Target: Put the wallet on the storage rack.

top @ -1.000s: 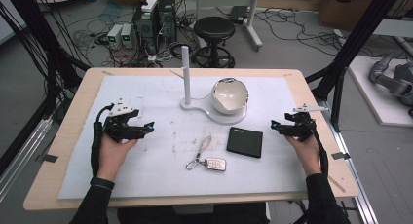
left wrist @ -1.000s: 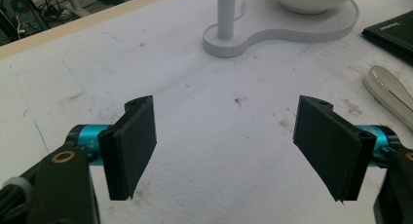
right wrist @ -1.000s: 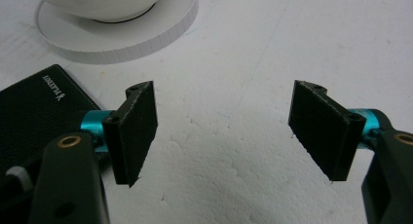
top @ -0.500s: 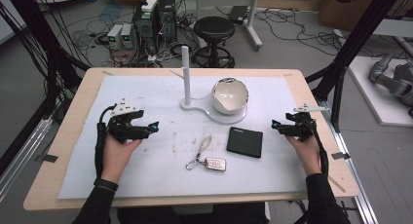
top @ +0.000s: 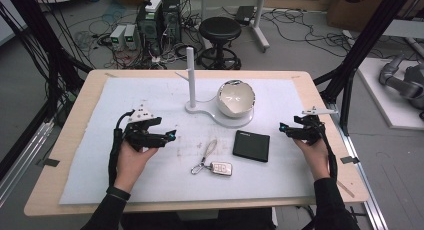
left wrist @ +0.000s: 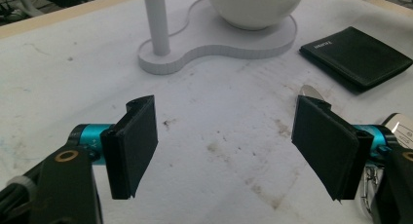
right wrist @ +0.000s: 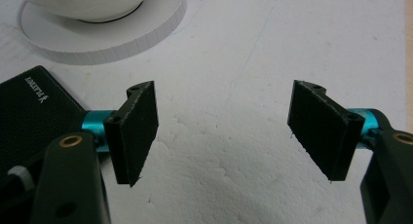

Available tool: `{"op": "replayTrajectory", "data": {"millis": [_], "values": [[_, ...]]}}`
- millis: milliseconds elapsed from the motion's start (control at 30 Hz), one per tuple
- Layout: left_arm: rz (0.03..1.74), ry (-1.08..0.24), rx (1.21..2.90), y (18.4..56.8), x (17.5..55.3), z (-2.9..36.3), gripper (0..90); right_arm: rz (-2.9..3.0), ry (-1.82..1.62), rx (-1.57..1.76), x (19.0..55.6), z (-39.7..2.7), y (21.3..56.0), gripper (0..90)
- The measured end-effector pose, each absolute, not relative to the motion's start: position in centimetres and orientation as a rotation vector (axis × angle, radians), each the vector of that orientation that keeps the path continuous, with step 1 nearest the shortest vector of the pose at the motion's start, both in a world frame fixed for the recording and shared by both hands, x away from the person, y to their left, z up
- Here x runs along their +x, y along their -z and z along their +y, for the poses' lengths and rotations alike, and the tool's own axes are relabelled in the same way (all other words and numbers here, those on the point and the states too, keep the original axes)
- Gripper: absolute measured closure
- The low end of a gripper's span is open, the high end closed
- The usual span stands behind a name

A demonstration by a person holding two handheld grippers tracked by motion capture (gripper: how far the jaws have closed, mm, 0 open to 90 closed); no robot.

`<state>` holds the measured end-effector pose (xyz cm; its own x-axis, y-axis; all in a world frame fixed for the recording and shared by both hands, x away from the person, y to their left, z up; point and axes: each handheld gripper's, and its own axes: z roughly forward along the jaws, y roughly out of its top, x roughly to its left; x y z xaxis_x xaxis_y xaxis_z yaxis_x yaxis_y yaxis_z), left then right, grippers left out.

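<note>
Left gripper [top: 169, 136] inward (stained, perhaps) mat [top: 150, 95]

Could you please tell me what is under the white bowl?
The bowl sits on the round end of a flat white stand, whose other end carries an upright post. The stand's surface beneath the bowl is hidden.

White bowl [top: 236, 97] on stand base [top: 200, 109]; stool [top: 220, 28] behind table

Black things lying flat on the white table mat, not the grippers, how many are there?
1: a black rectangular leather wallet lies right of the silver key fob and in front of the white round bowl. Nothing looks hidden.
</note>
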<state>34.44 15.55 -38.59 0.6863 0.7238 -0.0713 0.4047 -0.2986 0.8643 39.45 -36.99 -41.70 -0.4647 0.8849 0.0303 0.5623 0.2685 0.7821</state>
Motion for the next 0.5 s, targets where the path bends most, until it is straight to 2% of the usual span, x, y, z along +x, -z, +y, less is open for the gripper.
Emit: {"op": "replayTrajectory", "data": {"millis": [333, 500], "values": [[0.895, -0.451, 1.924, 38.5, 34.5, 16.3, 24.9, 2.151, -1.073, 1.329, 38.8, -36.5, 41.6, 30.1], [0.923, -0.469, 1.897, 38.2, 34.6, 17.4, 24.9, 2.186, -1.093, 1.417, 37.9, -34.7, 41.3, 36.6]]}}
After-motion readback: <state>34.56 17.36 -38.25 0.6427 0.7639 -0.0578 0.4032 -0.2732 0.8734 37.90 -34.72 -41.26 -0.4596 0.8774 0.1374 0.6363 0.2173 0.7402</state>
